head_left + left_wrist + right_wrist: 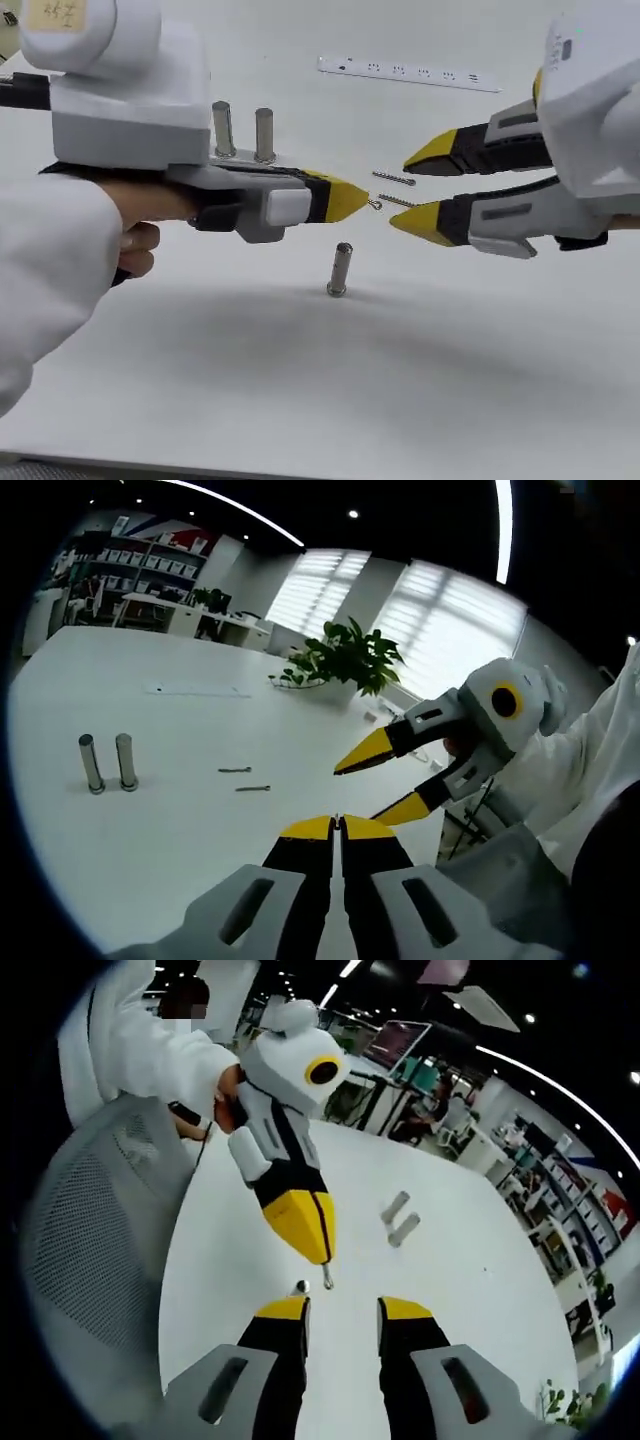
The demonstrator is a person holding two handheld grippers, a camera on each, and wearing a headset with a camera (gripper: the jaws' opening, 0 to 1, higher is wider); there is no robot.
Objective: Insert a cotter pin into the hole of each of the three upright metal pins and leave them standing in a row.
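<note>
Three short, silver, cylindrical metal pins stand upright on your plain white workbench. One lone pin is nearest you. The other two stand side by side, close but apart, beyond the lone pin and to its left.

Your left gripper, white and grey with yellow-tipped black jaws, hovers above and just left of the lone pin. Its jaws are pressed together on a thin silver cotter pin, whose end pokes out past the tips.

Your right gripper faces it from above and to the right of the lone pin. Its jaws are spread wide and grip nothing.

Two loose cotter pins lie flat on the bench beyond the lone pin and slightly to its right, well apart from the standing pair. A long white power strip lies far beyond the lone pin.

The bench top is matte and smooth, with soft shadows near you.

The room around you is an open office under a dark ceiling with strip lights. It has bright slatted windows, a leafy green plant, shelves at the back, and a grey mesh chair at the bench edge.
</note>
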